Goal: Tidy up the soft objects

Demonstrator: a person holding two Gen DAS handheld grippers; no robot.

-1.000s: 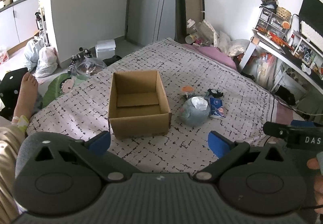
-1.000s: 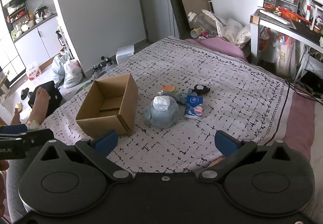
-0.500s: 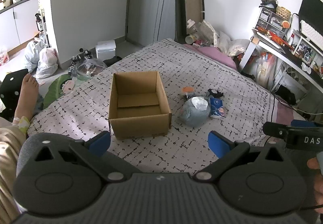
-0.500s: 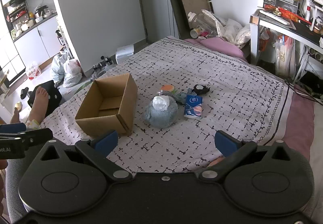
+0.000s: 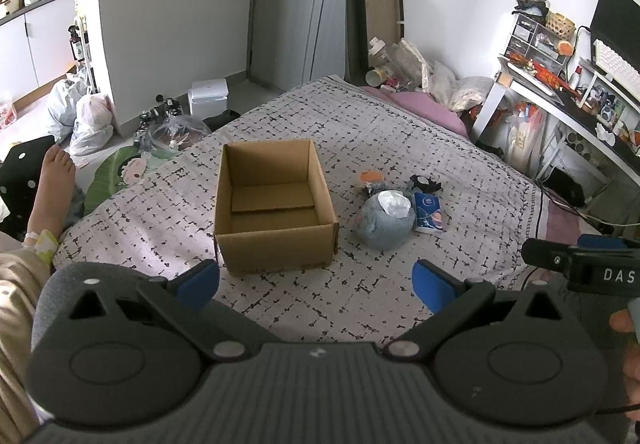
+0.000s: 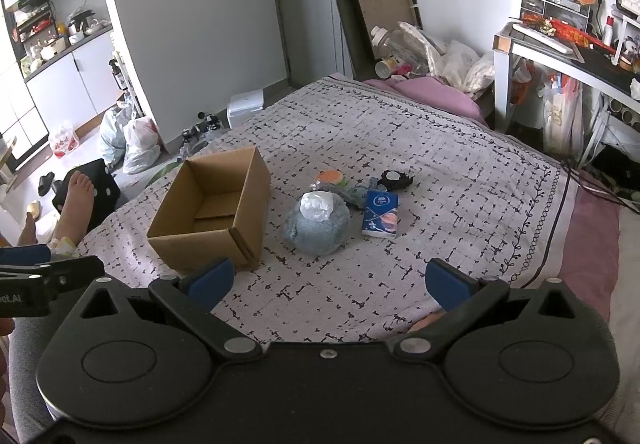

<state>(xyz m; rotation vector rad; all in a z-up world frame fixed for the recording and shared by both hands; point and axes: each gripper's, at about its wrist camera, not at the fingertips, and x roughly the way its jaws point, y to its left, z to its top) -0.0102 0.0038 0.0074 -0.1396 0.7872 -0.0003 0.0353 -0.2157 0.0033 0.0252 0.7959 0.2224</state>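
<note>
Our left gripper [image 5: 316, 280] shows a ribbed grey-black body, round pivot housings, silver screws and blue fingertip pads [image 5: 430, 286]; our right gripper [image 6: 326, 282], matte black, matches it, white lettering marking its side, bare foot [image 6: 78, 199] beyond

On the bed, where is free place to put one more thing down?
Bare cover lies between the open claws and the brown cardboard box, and right of the blue tissue packet. The box is empty too. It is crowded around the fluffy grey-blue ball, with small items just behind.
</note>
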